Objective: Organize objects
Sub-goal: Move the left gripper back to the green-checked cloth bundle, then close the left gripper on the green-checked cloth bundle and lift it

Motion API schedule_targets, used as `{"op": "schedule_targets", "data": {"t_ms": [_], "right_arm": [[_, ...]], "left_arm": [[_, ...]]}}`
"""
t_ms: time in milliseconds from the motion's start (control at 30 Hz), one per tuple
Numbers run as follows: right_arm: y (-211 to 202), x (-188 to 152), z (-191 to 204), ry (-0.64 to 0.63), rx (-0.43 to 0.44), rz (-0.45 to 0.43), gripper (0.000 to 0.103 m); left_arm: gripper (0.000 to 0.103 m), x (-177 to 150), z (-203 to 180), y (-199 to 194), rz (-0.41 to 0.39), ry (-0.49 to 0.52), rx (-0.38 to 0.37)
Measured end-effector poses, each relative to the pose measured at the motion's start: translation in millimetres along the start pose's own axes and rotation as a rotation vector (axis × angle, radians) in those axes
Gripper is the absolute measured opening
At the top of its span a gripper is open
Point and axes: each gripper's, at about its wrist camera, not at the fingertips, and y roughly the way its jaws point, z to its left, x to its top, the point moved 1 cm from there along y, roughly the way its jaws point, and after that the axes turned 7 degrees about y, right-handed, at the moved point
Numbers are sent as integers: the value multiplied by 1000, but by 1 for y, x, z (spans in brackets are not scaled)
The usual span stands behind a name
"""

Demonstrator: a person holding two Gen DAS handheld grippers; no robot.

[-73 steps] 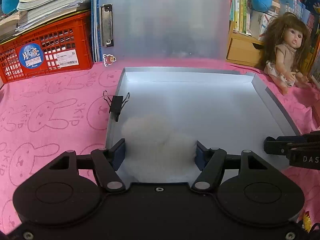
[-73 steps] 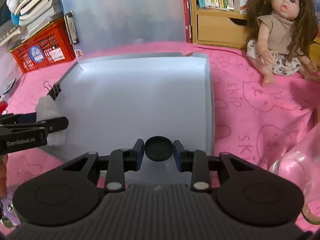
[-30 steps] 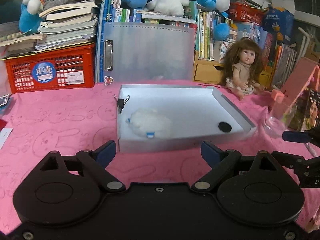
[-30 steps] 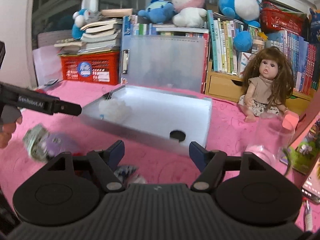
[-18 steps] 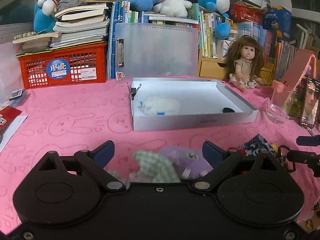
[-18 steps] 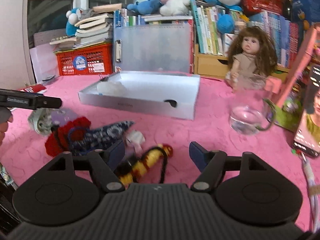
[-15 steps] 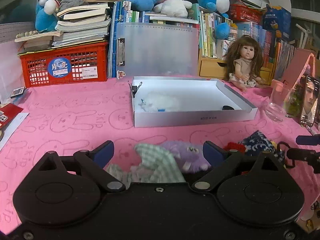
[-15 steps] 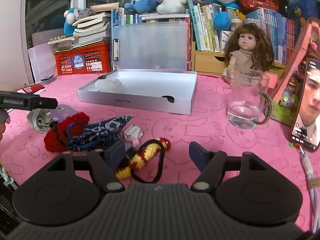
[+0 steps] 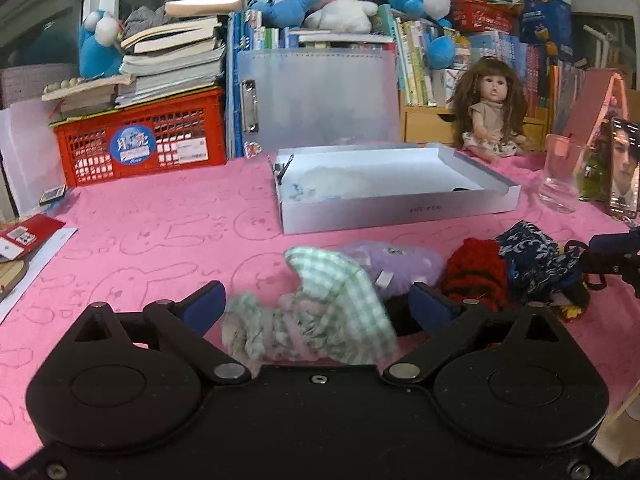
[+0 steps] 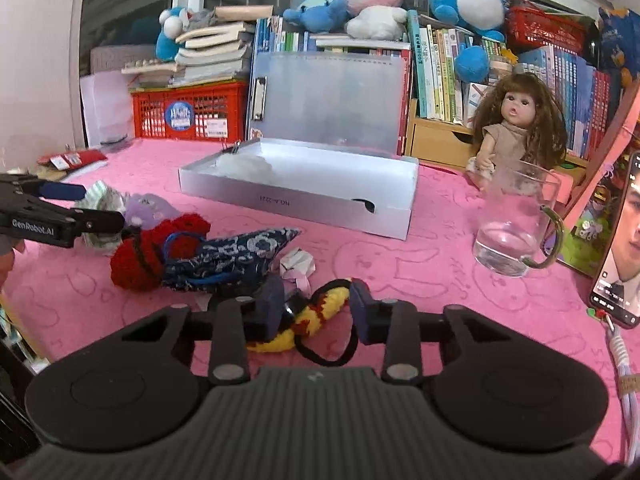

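Note:
A white box on the pink cloth holds a white fluffy item and a small black disc. In front of it lie a green checked scrunchie, a purple one, a red one, a dark blue patterned one and a yellow-red hair tie. My left gripper is open around the green scrunchie. My right gripper is partly closed around the yellow-red hair tie, jaws not pressing it.
A glass jug with water and a phone stand at the right. A doll, a clear file box, a red crate and books line the back. Red cards lie at the left.
Both grippers let go of the fluffy item and the disc in the box, pulled back and lowered over the scrunchies. The right gripper's jaws have narrowed around the yellow-red hair tie.

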Motion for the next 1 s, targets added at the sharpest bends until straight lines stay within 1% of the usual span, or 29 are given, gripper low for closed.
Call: {"op": "schedule_targets", "data": {"t_ms": [233,333,500,600,700,733,833,933,1000], "right_arm": [[8,-3,11,-34,8,33,38],[11,-4,15,-40,18,48,38],[14,-4,18,-56,13,49,38],[15,-4,20,-72,8,53,40],[15,-6,21,-101,-5,53,47],[15,-6,20,-107,-11,54,51],[12,-4,14,-83,-23,50,50],[9,-1,6,-63,-54,43,50],[7,0,4,-62,-59,37,50]], "left_arm": [[98,-7,8,9,41,-50,-26],[98,-7,8,11,44,-48,-27],[98,-8,6,16,51,-37,-26],[98,-9,4,18,57,-31,-21],[98,-9,2,20,58,-23,-16],[96,-9,2,20,57,-24,-18],[92,-9,4,20,55,-40,-20],[89,-10,6,19,49,-51,-19],[88,-10,7,18,48,-52,-19]]}}
